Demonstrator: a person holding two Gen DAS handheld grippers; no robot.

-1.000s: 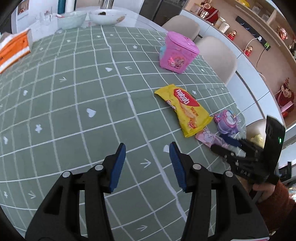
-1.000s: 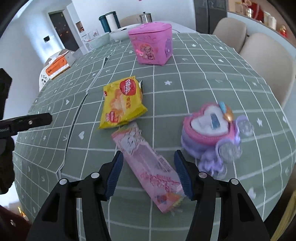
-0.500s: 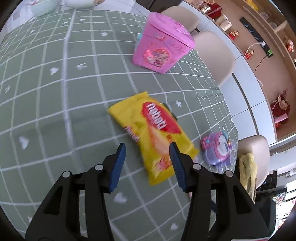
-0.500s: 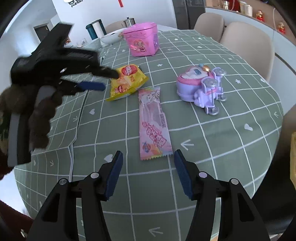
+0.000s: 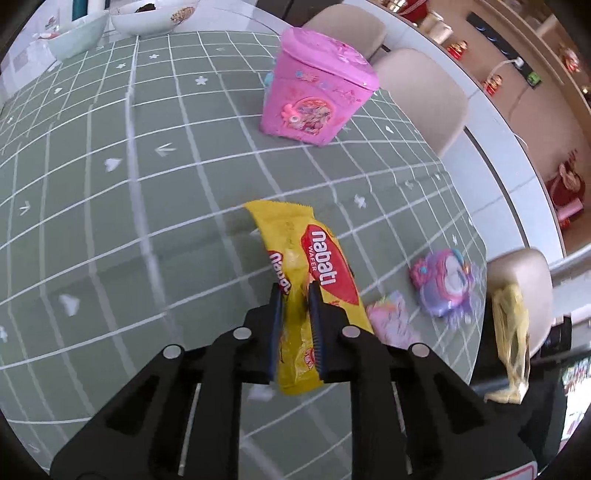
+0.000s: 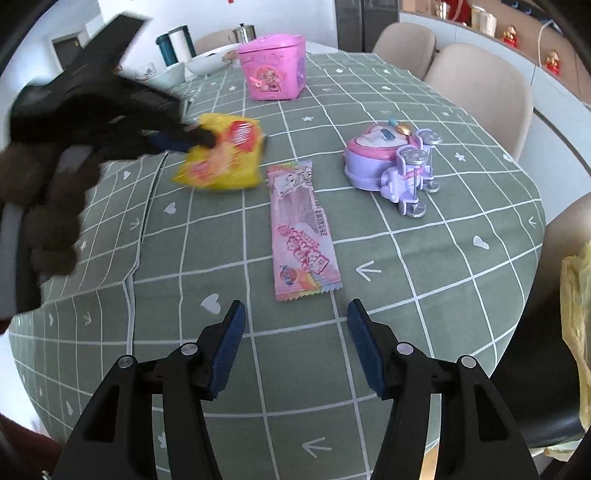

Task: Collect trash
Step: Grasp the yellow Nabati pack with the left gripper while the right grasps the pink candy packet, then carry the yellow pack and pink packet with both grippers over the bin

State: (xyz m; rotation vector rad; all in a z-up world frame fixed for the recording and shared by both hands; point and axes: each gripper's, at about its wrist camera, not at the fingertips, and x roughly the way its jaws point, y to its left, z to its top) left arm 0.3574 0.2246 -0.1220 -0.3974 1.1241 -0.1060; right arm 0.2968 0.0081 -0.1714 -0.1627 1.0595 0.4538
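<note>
My left gripper [image 5: 295, 291] is shut on a yellow Nabati wafer wrapper [image 5: 295, 236] and pinches its near half, the far end sticking out ahead. In the right wrist view the left gripper [image 6: 195, 142] holds the same wrapper [image 6: 225, 162] lifted and tilted above the green checked tablecloth [image 6: 207, 373]. A pink candy wrapper [image 6: 301, 232] lies flat on the cloth, and in the left wrist view [image 5: 391, 321] too. My right gripper [image 6: 295, 317] is open and empty, just short of the pink wrapper's near end.
A pink toy bin [image 5: 317, 103] stands at the far side, seen in the right wrist view [image 6: 273, 66] too. A purple toy carriage [image 6: 391, 162] sits right of the pink wrapper. A yellow plastic bag [image 5: 511, 343] hangs off the table edge. Bowls [image 5: 155, 14] and beige chairs [image 6: 480, 92] lie beyond.
My left gripper moved over the yellow wrapper, closed on it and lifted it off the cloth. My right gripper backed away from the pink wrapper and stayed open.
</note>
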